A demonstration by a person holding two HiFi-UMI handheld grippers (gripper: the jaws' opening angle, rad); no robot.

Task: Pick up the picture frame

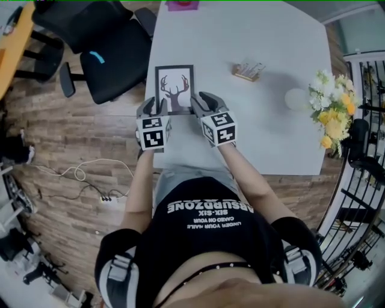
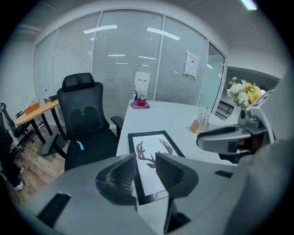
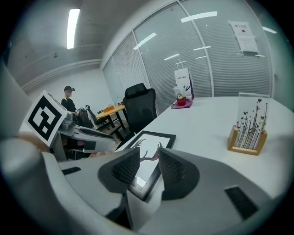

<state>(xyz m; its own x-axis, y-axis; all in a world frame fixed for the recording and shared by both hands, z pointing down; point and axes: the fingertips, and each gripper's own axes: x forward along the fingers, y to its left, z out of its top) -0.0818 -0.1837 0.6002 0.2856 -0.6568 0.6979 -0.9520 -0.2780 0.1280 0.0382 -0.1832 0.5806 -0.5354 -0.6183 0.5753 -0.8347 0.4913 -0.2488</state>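
The picture frame lies flat on the white table, close to its left edge; it has a black border round a print of deer antlers. My left gripper hovers over the frame's near left corner, and its jaws stand apart with nothing between them. My right gripper hangs at the near right corner, also open and empty. In the left gripper view the frame shows through the gap of that gripper. In the right gripper view the frame lies just beyond the right gripper.
A black office chair stands against the table's left edge beside the frame. A wooden card holder and a bouquet sit to the right. A pink item is at the far edge. Cables lie on the floor.
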